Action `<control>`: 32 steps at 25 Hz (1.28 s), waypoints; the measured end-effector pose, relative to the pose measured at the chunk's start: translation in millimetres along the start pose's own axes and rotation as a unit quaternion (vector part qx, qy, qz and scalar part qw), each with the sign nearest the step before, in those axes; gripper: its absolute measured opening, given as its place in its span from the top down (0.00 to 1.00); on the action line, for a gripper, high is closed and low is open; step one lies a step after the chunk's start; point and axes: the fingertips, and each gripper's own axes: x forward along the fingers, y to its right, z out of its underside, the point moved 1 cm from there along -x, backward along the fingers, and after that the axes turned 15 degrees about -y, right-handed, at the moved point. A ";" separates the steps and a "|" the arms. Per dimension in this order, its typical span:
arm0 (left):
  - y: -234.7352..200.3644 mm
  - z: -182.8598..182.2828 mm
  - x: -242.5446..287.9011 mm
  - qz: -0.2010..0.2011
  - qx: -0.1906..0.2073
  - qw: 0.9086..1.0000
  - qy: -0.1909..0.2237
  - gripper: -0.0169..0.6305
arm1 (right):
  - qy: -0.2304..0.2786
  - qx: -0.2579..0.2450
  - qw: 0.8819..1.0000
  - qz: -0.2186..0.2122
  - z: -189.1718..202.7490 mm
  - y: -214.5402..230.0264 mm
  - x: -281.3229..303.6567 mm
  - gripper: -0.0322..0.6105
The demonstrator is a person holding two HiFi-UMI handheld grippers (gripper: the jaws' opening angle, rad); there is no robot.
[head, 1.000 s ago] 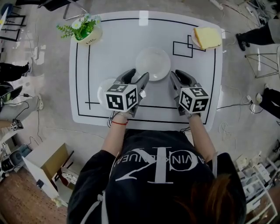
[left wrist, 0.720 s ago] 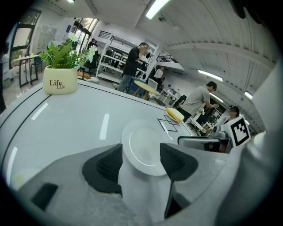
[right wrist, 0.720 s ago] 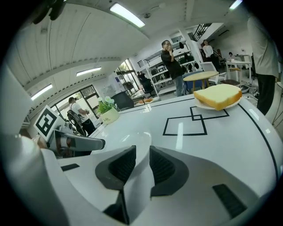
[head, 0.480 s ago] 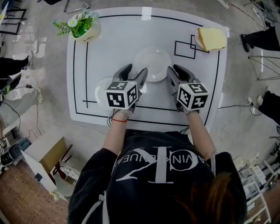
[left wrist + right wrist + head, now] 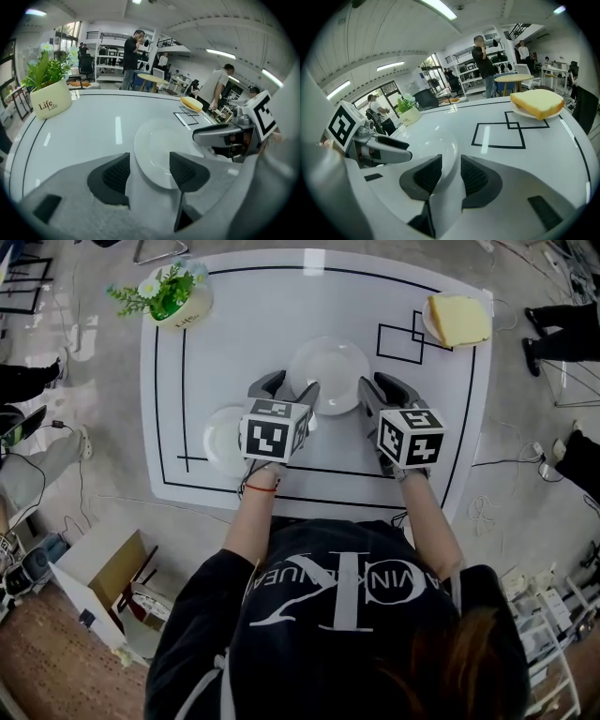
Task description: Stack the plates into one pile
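Centrally on the glossy white desk with black line markings, a large round white glazed plate is lying flat, and both hand-held grippers are pointing at its near rim. The left hand-held gripper is keeping its black ribbed pads spread, with the plate's smooth rim between them unpinched, while a smaller round white plate is lying to its left, partly hidden by its marker cube. The right hand-held gripper is showing jaws that have just been opening, with the large plate's right rim between them unclamped.
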 end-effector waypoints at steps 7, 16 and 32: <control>-7.3 -2.8 1.7 0.002 -0.012 1.000 -0.014 0.60 | -0.022 -0.001 1.000 0.019 1.0 -0.5 7.0 0.75; 0.8 -1.5 -1.9 0.043 -0.050 0.998 0.002 0.60 | -0.017 0.022 1.000 0.010 8.9 -9.9 4.7 0.80; 5.0 15.9 -45.5 0.062 -0.021 0.997 0.050 0.63 | 0.066 0.057 0.996 0.030 14.8 -42.3 -29.1 0.85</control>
